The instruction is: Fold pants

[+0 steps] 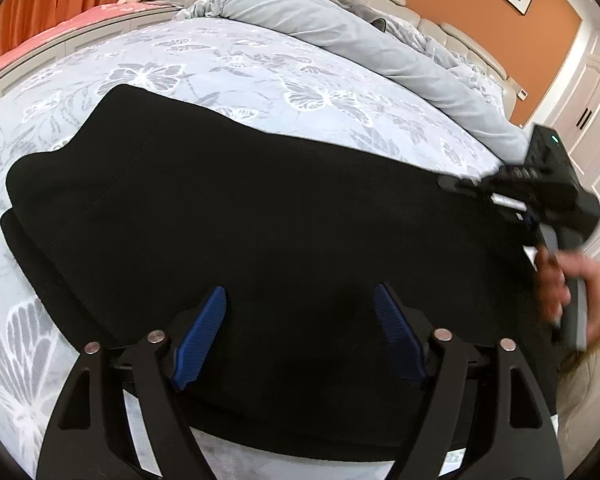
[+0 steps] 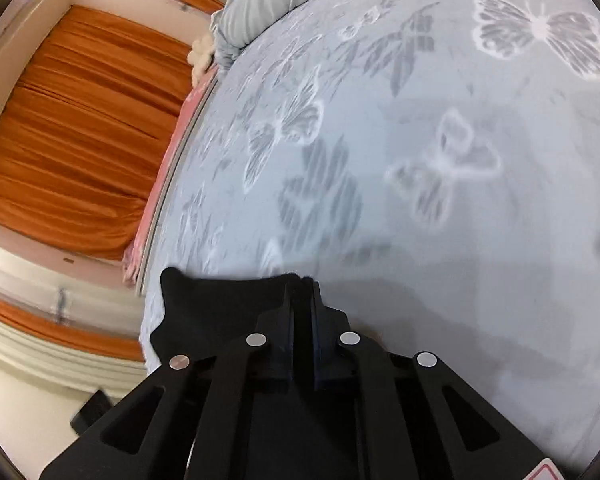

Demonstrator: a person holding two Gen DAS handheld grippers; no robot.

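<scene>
Black pants (image 1: 260, 208) flat on butterfly bed (image 1: 228, 60), mid-fold step. Left tool (image 1: 300, 312) spread above cloth, nothing pinched. Right tool (image 2: 300, 312) pressed together on pant edge at 3 o'clock (blurry). Next, probably: carry that edge over toward 9, lay flat.

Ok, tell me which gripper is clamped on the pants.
The right gripper: its jaws are shut on the black pants. The left gripper hangs open above them.

Left claw (image 1: 300, 312) gapes wide, angled downward; right claw (image 2: 301, 300) is pinched closed, a hand (image 1: 568, 284) gripping it.
</scene>
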